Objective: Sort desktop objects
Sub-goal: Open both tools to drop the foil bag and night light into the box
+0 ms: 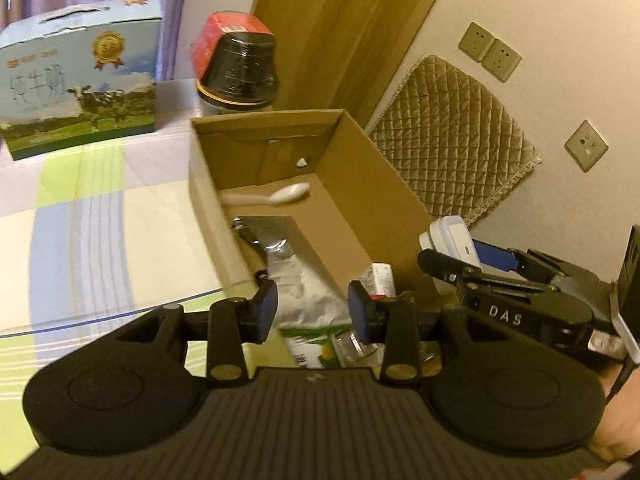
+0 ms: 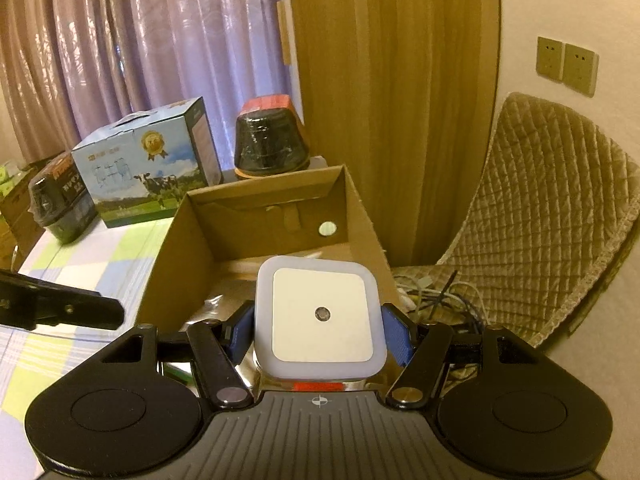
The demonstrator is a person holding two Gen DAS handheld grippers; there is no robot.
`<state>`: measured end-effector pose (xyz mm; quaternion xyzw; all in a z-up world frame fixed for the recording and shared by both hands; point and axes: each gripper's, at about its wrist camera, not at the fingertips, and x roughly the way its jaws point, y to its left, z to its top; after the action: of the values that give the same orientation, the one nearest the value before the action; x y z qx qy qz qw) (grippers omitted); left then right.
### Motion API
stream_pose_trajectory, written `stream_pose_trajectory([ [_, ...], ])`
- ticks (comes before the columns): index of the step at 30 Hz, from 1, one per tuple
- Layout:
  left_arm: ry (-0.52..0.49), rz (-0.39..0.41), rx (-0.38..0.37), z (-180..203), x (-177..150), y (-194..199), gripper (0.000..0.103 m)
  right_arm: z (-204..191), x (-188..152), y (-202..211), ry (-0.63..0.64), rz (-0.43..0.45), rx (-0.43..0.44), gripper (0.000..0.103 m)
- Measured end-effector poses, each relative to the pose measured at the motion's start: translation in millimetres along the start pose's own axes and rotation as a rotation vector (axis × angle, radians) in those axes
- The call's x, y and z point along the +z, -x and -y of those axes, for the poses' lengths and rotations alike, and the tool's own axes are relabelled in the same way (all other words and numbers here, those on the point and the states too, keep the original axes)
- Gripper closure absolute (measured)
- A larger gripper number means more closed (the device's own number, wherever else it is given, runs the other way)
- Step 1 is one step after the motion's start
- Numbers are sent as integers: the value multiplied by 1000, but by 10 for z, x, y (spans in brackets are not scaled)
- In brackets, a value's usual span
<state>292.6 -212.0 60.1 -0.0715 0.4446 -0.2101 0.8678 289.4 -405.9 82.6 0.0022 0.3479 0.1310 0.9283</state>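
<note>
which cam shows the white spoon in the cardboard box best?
Left wrist view: the white plastic spoon lies in plain sight on the floor of the open brown cardboard box, slightly blurred. In the right wrist view, the square white night light hides that spot.

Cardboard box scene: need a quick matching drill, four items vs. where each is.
Items:
1. night light
2. white spoon
3. milk carton
4. quilted cushion

Places:
A. against the wall
B. between the right tongs
C. on the tablecloth, left of the cardboard box
D. on the box floor

Pairs: 1-B, 2-D, 3-C, 4-A
</note>
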Motion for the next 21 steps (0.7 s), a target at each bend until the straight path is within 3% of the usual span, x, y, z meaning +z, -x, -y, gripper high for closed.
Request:
stream_pose_trajectory([
  [3, -2, 12, 11, -43, -41, 89, 68, -52, 19, -31, 4, 0, 5, 40],
  [8, -14, 33, 24, -67, -111, 214, 57, -122, 132, -64, -10, 44, 38, 37],
  [9, -16, 39, 29, -72, -136, 237, 50, -123, 161, -56, -20, 52, 39, 30],
  [11, -19, 45, 45, -76, -194, 277, 43, -123, 214, -10, -37, 72, 34, 27],
  [13, -29, 58, 64, -77, -271, 335, 26, -110, 237, 55, -52, 88, 33, 24],
  [18, -34, 84, 101, -54, -495, 490, 7, -81, 136, 261, -79, 86, 34, 14],
  [21, -36, 103, 124, -5, -677, 624, 1, -70, 13, 441, -97, 80, 35, 9],
])
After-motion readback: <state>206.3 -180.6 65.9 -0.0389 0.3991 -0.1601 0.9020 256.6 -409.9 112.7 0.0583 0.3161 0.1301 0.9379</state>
